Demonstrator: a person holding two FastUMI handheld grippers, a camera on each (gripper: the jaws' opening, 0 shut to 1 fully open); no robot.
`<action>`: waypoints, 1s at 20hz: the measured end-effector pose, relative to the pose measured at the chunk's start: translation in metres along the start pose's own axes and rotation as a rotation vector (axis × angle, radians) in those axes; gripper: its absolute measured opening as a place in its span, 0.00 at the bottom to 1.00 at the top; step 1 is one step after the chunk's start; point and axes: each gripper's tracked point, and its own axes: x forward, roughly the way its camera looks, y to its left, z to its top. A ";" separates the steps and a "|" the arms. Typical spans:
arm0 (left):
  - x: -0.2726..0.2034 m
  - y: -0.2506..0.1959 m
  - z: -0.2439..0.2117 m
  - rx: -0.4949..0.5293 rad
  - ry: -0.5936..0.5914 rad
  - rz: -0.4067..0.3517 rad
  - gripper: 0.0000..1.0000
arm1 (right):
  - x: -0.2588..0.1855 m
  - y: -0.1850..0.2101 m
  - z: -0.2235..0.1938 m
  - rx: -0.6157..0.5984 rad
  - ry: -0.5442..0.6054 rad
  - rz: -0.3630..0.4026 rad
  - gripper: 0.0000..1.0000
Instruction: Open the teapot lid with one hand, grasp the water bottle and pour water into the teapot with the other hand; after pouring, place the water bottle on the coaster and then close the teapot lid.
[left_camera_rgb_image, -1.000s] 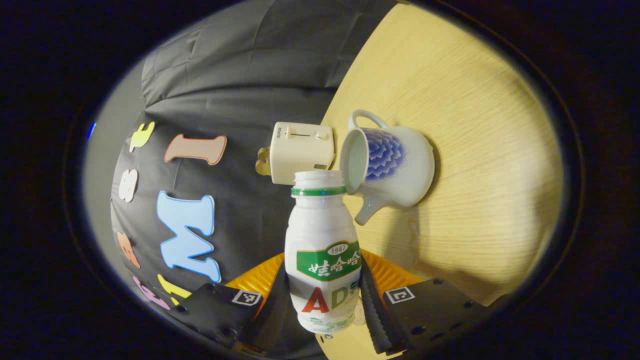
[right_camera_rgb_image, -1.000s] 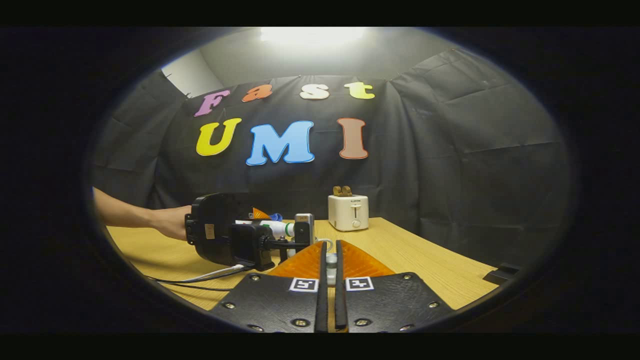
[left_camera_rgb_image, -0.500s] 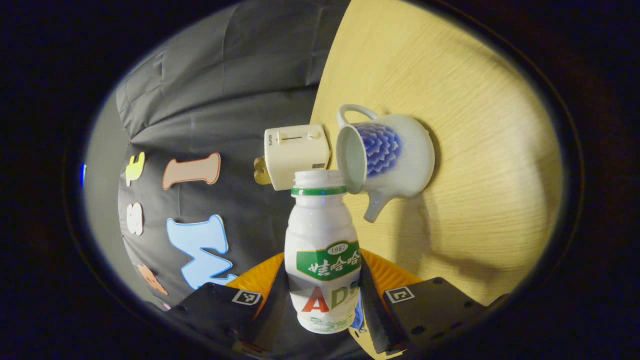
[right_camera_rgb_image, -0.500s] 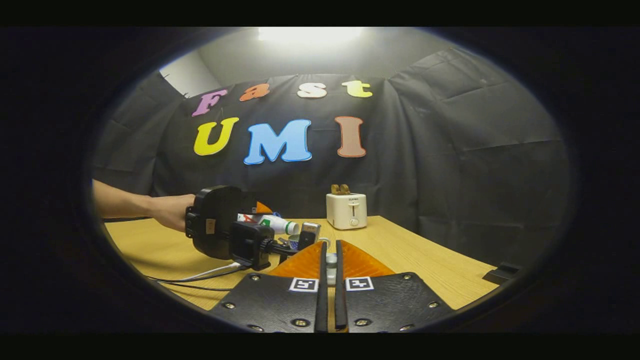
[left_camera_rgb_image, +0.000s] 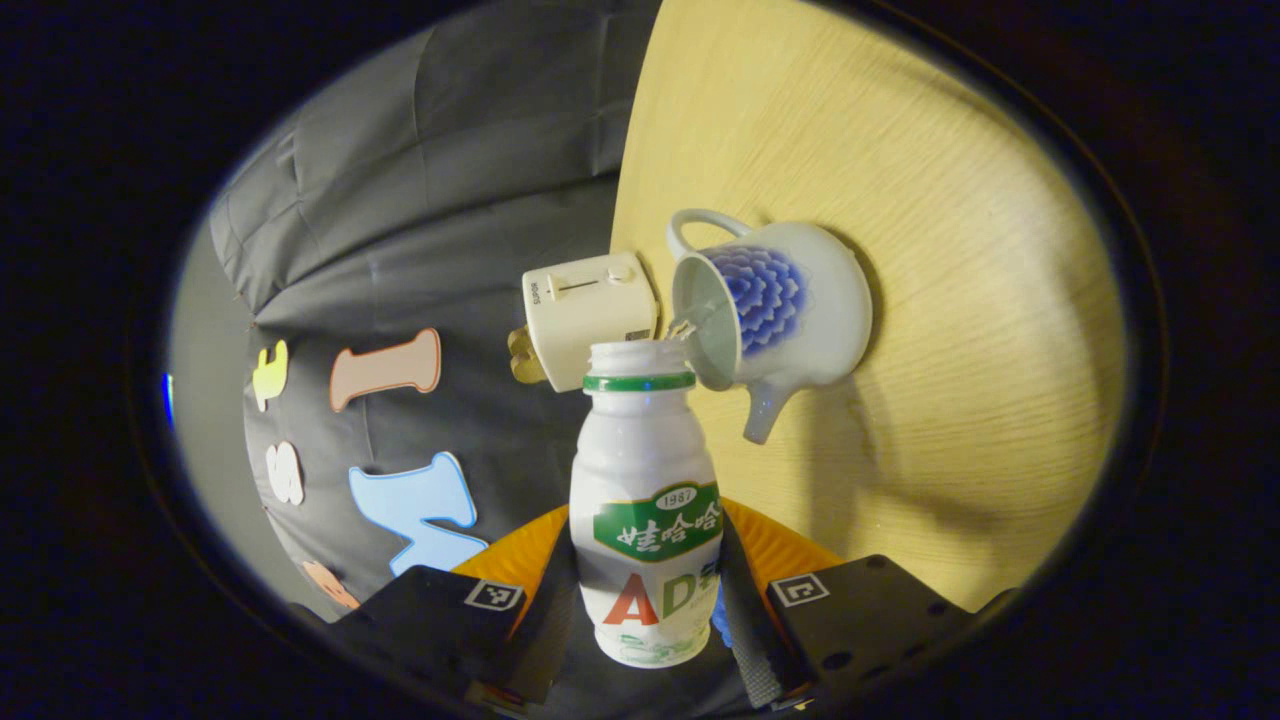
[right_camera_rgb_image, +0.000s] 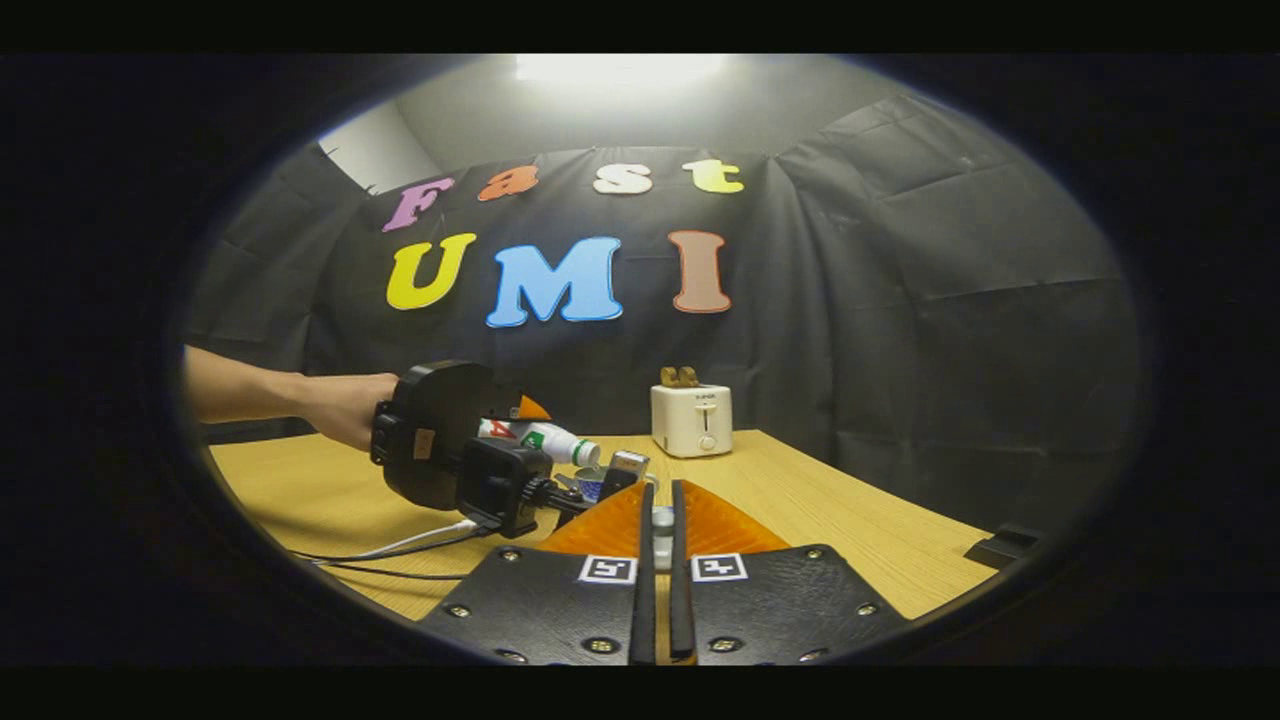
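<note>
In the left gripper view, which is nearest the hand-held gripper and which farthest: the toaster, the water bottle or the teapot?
1. Water bottle: clamped between the left hand-held gripper's fingers.
2. Teapot: just past the bottle's mouth, on the wooden table, lid off.
3. Toaster: farthest, at the table's back edge by the black cloth.

1. The left gripper (left_camera_rgb_image: 648, 590) holds the water bottle (left_camera_rgb_image: 645, 500), one finger pressing on each side of it.
2. The bottle has no cap, and its mouth is just beside the open top of the teapot (left_camera_rgb_image: 775, 305).
3. A thin stream of water (left_camera_rgb_image: 688, 325) goes from the mouth into the teapot.
4. The teapot stands on the wooden table (left_camera_rgb_image: 950, 300), with a toaster (left_camera_rgb_image: 588, 305) near it.
</note>
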 end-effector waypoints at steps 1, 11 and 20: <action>0.000 0.002 -0.001 0.005 0.002 0.000 0.75 | 0.000 -0.001 0.000 0.000 -0.001 0.000 0.06; -0.001 0.007 0.000 0.071 0.009 0.021 0.75 | -0.001 -0.001 0.003 0.000 -0.007 -0.004 0.06; -0.003 0.014 0.003 0.158 0.010 0.037 0.80 | -0.001 -0.005 0.004 0.005 -0.007 -0.008 0.06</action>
